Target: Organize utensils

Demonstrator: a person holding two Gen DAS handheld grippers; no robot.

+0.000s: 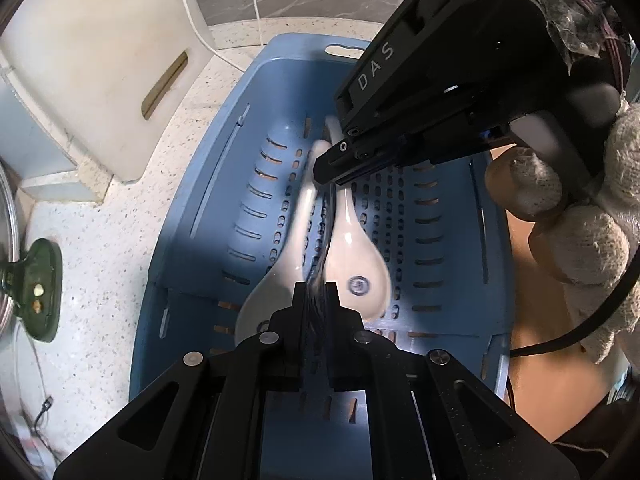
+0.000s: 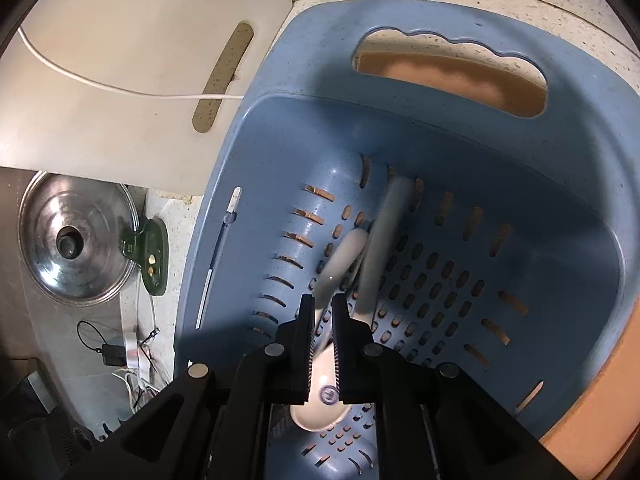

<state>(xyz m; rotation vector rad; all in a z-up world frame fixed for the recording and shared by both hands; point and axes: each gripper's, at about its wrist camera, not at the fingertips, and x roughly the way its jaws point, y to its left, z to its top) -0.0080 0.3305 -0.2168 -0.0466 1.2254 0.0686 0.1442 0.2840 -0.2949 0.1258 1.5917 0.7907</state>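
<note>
Two white spoons [image 1: 362,248], one blue basket [image 1: 200,216], one cutting board [image 1: 100,60].

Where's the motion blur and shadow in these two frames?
Left wrist view: the thin dark utensil in the left claw is smeared, and the white ceramic spoons are soft; shadow covers the blue perforated plastic basket at upper left. Right wrist view: the spoon handles streak; claw shadow darkens the basket's near-left corner.
</note>
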